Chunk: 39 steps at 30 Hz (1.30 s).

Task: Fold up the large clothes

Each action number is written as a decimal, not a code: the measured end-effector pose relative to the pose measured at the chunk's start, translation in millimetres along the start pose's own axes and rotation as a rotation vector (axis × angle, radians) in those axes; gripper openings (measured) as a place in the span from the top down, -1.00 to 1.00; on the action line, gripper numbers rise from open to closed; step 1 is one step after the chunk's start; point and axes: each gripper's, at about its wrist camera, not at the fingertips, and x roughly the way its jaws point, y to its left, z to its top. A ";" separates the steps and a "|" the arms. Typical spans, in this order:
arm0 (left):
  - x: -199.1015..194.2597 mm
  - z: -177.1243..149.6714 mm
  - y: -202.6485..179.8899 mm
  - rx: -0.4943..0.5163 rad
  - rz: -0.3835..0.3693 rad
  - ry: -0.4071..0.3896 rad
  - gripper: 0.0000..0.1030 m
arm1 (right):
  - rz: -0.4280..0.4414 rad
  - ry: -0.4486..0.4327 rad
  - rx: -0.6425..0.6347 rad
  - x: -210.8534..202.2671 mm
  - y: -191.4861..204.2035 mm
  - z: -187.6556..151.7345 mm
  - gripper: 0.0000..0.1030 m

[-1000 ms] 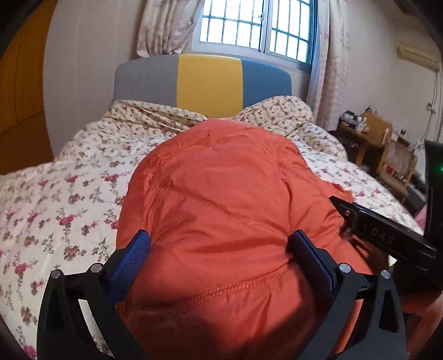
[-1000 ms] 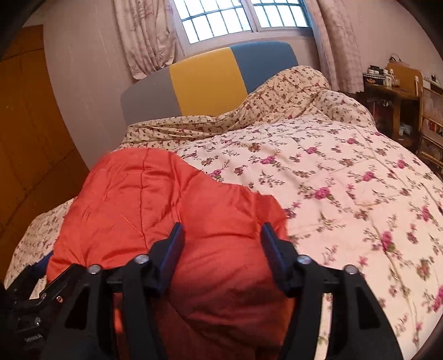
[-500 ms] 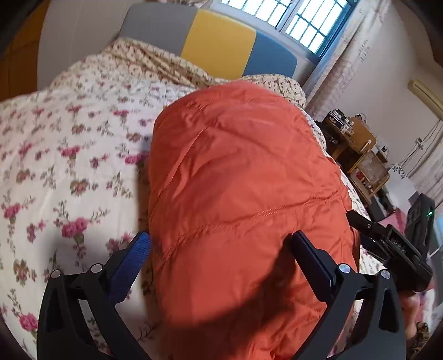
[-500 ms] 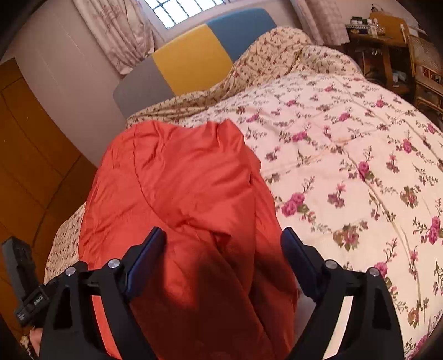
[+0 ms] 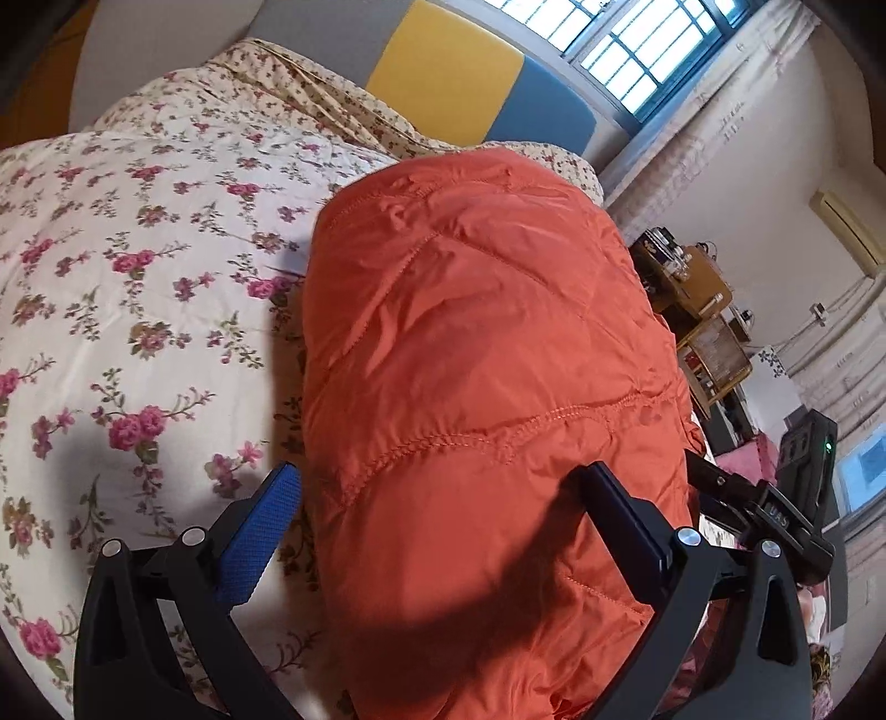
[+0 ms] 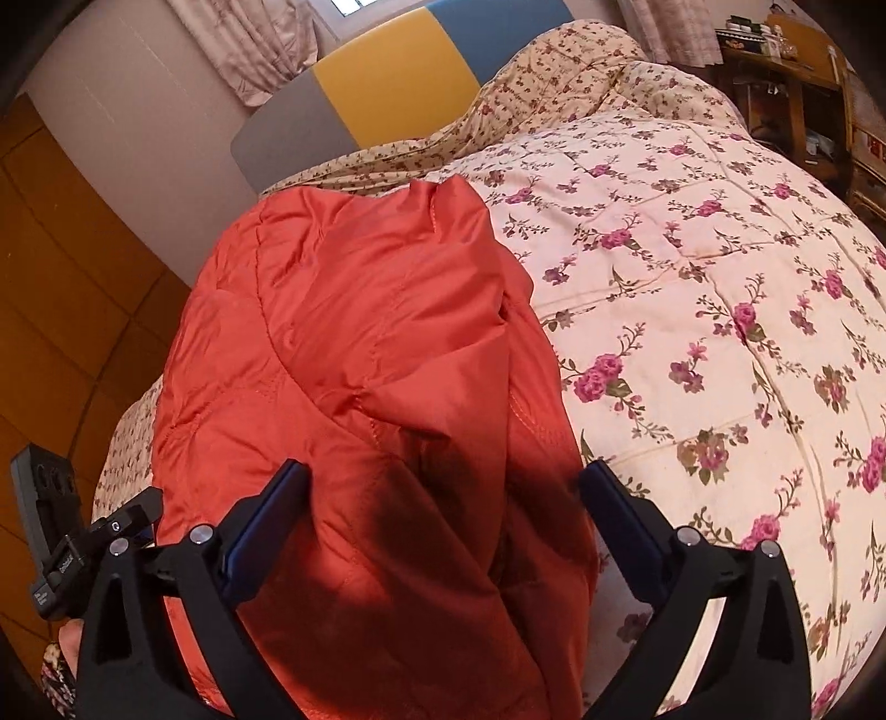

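Orange quilted puffer jacket [image 5: 476,387] now lies released on the floral quilt [image 6: 692,277], left gripper [image 5: 443,493] spread, right gripper [image 6: 443,487] opening around it, suggesting this fold is placed.

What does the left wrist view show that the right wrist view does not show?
Only the left wrist view shows the barred window and the wall air conditioner. Only the right wrist view shows the orange wooden panels beside the bed. Both show the orange padded jacket lying on the floral quilt, the yellow and blue headboard, the wooden furniture, and open tongs over the jacket; the right tongs are opening.
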 end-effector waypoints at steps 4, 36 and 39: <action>2.8 1.9 -4.4 0.021 -0.011 0.010 -0.94 | 0.030 0.025 0.003 8.3 -4.4 4.3 -0.95; -37.2 11.4 -35.6 0.215 -0.006 -0.161 -0.58 | 0.509 0.014 0.015 37.2 15.7 23.5 -0.44; -54.4 13.8 -19.8 0.192 0.009 -0.196 -0.58 | 0.528 0.023 -0.016 52.9 45.6 23.9 -0.44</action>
